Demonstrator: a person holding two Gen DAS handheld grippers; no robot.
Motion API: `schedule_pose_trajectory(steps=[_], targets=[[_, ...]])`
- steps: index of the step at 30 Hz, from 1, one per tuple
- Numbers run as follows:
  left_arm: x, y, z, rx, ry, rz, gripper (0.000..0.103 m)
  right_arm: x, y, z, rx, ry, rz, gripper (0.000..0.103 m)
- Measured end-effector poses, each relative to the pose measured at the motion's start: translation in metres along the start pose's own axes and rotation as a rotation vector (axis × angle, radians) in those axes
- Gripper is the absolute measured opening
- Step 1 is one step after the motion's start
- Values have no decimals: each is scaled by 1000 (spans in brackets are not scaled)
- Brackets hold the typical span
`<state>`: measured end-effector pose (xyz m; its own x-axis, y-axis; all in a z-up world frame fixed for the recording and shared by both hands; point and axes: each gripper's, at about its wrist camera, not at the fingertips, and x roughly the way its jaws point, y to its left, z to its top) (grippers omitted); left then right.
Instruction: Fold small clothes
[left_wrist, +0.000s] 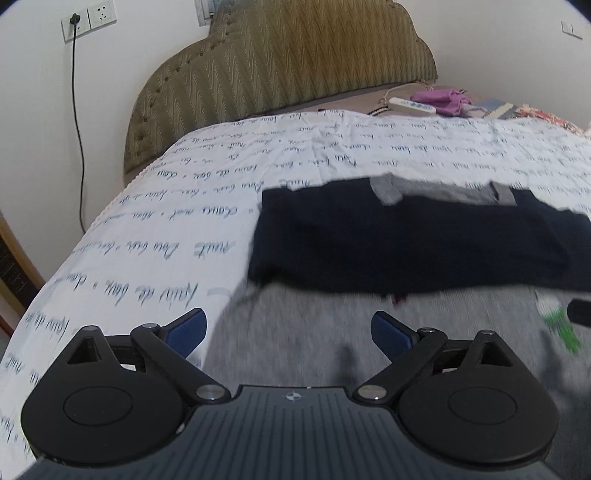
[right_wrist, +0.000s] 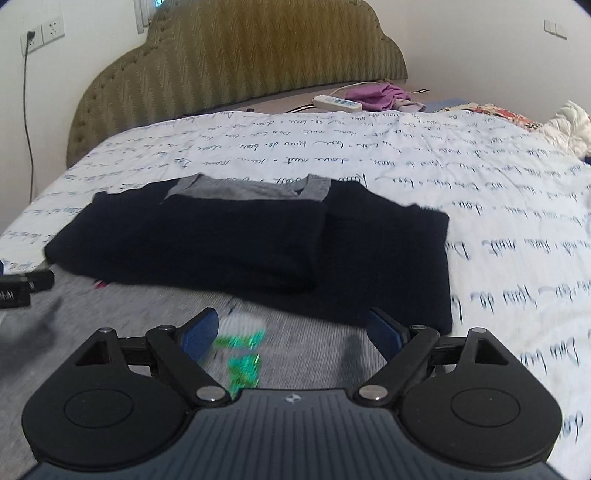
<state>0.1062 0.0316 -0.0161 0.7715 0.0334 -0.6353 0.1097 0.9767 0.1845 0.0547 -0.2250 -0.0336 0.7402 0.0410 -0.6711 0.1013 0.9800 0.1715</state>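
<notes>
The small garment (right_wrist: 288, 258) is lying on the bed (right_wrist: 498, 192), grey body toward the camera and both navy sleeves already folded across the upper part, with the grey collar peeking out at the far edge near the headboard (right_wrist: 236, 62). Its long axis is running away from both grippers, hem nearest them and neckline farthest. The right gripper (right_wrist: 293, 330) is hovering over the grey lower part beside a green print (right_wrist: 242, 354) (too blurred to read), its blue pads spread wide and gripping nothing. The left gripper (left_wrist: 288, 330) is hanging over the same grey hem area toward the garment's left side, jaws likewise parted and empty; its black tip is showing at the left edge of the right wrist view. Both seem about equally near the hem, so the coming move is probably calling for each to pinch a hem corner and carry it forward over the navy band. The motion blur is making the exact hem edge hard to place.
</notes>
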Motion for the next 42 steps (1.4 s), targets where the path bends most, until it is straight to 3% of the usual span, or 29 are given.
schedule_pose_trajectory(steps=[19,42], targets=[[-62,-12,-71,-64,59,-17,98,-77,6,-62,-11,-5,104,88],[-118,5,-118,-95,59,-19,99,-138,31,-113,-59,-1,144,88]])
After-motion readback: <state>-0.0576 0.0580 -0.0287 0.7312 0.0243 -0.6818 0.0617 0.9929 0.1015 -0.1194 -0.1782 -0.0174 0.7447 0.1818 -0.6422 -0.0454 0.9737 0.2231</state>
